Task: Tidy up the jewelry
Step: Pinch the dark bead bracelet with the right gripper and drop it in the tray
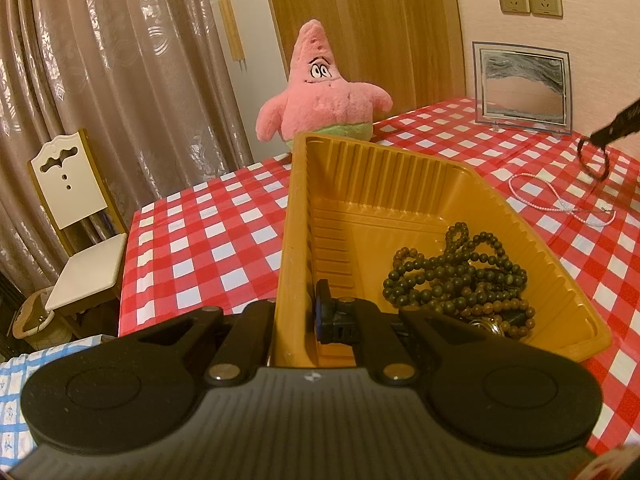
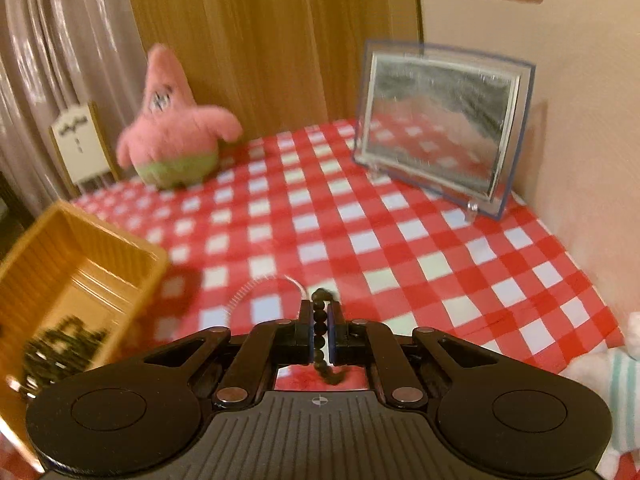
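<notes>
Your right wrist view is motion-blurred: the plush star (image 2: 176, 128) has a smeared face, and the beads in the orange tray (image 2: 92, 248) read only as dark streaks. The tray's left side runs off that picture's edge. In your left wrist view, the left gripper (image 1: 296, 312) hides the tray's near wall.

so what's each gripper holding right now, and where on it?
Left gripper: clamped on the orange tray, at its near-left side wall. Right gripper: pinching a dark bead bracelet on its strand.
</notes>
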A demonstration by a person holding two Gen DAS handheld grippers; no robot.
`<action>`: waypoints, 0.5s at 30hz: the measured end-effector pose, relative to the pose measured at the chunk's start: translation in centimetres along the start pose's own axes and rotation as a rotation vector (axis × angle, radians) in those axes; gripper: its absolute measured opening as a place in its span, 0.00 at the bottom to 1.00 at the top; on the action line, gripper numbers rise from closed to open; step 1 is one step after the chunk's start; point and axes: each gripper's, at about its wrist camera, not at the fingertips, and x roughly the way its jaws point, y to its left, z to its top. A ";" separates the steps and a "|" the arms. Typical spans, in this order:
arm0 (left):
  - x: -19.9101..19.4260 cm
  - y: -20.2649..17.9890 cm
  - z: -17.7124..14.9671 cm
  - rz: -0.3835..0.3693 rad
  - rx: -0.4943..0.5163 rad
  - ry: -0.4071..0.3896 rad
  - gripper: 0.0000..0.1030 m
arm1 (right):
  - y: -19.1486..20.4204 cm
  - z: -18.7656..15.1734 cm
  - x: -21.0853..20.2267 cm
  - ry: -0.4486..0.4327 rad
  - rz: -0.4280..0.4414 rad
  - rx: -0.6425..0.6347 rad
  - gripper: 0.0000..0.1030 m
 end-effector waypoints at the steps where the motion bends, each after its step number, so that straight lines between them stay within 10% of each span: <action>1: 0.0 0.0 0.0 0.000 -0.001 0.000 0.04 | 0.3 0.2 -0.6 -0.007 0.015 0.007 0.06; 15: -0.2 -0.1 0.2 0.004 -0.001 -0.003 0.04 | 9.5 -0.9 -1.9 0.072 0.392 0.108 0.06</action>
